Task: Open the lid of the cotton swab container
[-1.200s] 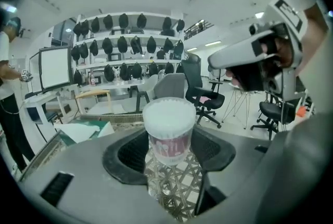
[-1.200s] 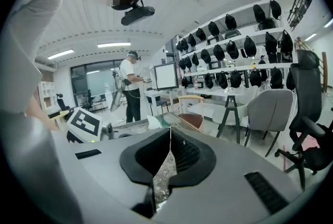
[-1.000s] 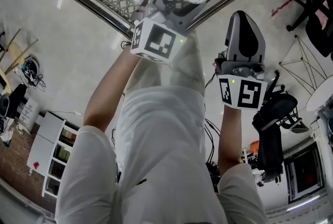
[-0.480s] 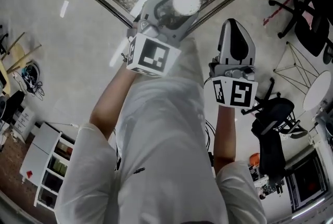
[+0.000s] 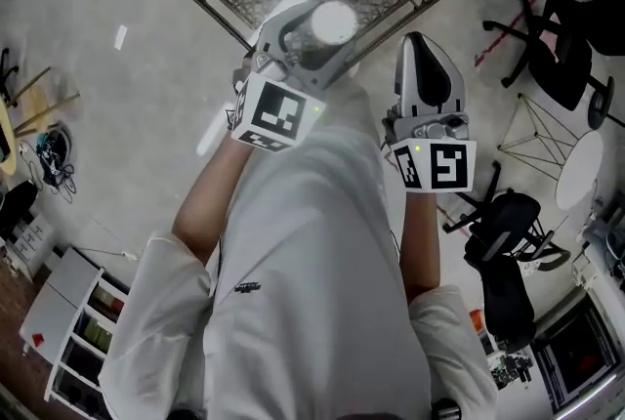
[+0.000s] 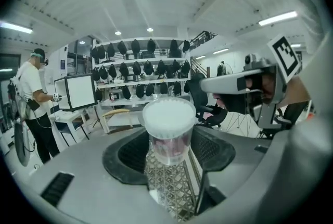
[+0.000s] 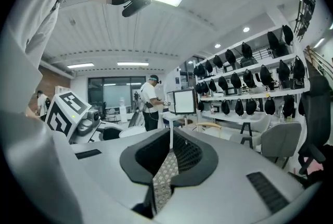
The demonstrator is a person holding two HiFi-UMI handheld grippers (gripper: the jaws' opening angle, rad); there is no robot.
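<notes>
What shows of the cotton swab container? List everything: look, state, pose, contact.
The cotton swab container is a small round jar with a clear, plastic-looking wall and a white lid with a ribbed rim, closed on top. Something pinkish shows faintly through the wall; swabs cannot be made out. It stands upright, held in the air between the jaws of the left gripper, whose dark pads press its sides. Nothing else touches it.

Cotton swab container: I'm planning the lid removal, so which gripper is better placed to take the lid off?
Right, probably. The left gripper clamps the container, with its white lid on top and exposed. The right gripper is shut, empty and close beside it.
</notes>
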